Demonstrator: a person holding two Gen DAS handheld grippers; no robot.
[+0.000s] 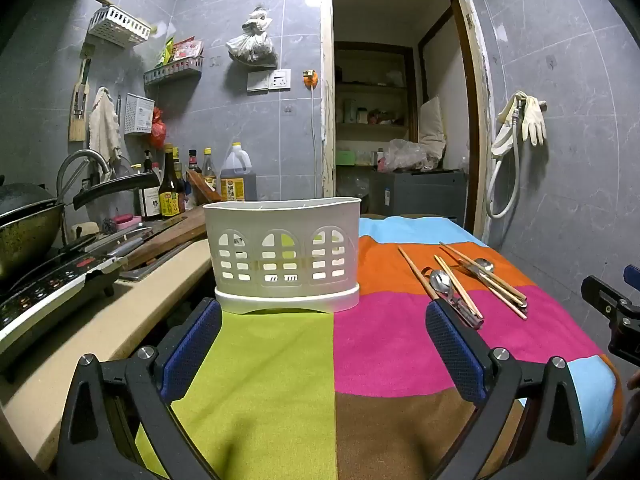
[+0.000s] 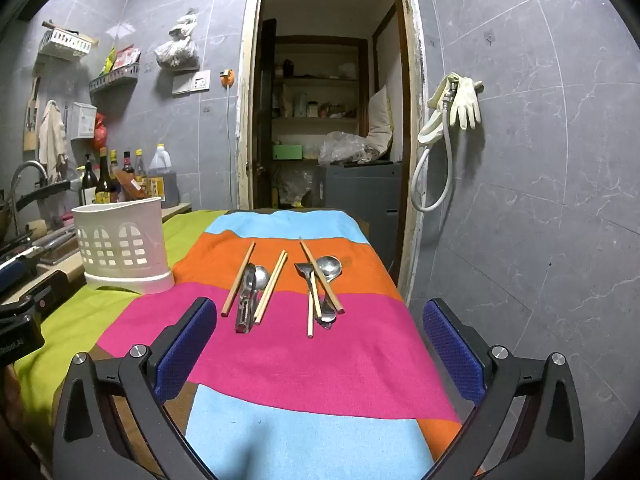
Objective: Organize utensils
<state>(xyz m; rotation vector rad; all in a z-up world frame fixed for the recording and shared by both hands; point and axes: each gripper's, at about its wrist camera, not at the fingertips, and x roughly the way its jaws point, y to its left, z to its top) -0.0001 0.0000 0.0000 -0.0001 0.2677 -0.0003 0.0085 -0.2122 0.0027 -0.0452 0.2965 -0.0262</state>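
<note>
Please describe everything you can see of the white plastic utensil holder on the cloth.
The white utensil holder is a plastic basket with a rounded, oval body and a wider drip base underneath. Its wall has arched, window-like cut-outs over rows of small square holes. It stands upright on the green part of the striped cloth, near the counter edge. No utensil shows above its rim; the inside is mostly hidden. Neither gripper touches it; the chopsticks and spoons lie apart, to its right.

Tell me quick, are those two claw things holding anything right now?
Left gripper: open, holding nothing.
Right gripper: open, holding nothing.
</note>
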